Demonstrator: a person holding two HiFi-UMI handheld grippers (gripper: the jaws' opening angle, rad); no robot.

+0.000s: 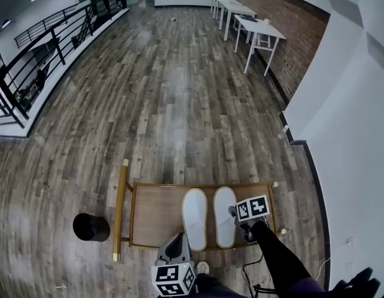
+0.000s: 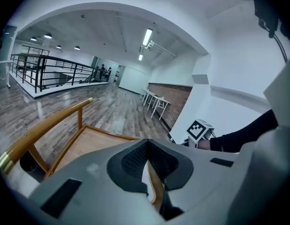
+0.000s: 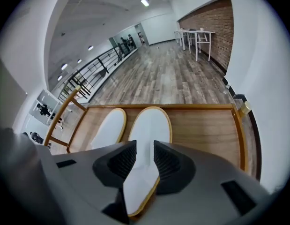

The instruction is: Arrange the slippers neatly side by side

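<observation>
I can read no words, numbers, brand names or signs anywhere in these views. The only printed marks are black-and-white square code patterns on the cube [image 1: 174, 280] of my left gripper [image 2: 147, 165] and the cube [image 1: 252, 208] of my right gripper [image 3: 141, 161]. They spell nothing.

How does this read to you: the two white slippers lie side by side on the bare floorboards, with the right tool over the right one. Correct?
One detail is off. The left slipper and right slipper lie side by side on the wooden tray, not on the bare floorboards, as the head view shows. The right tool is over the right one, as you said.
</observation>
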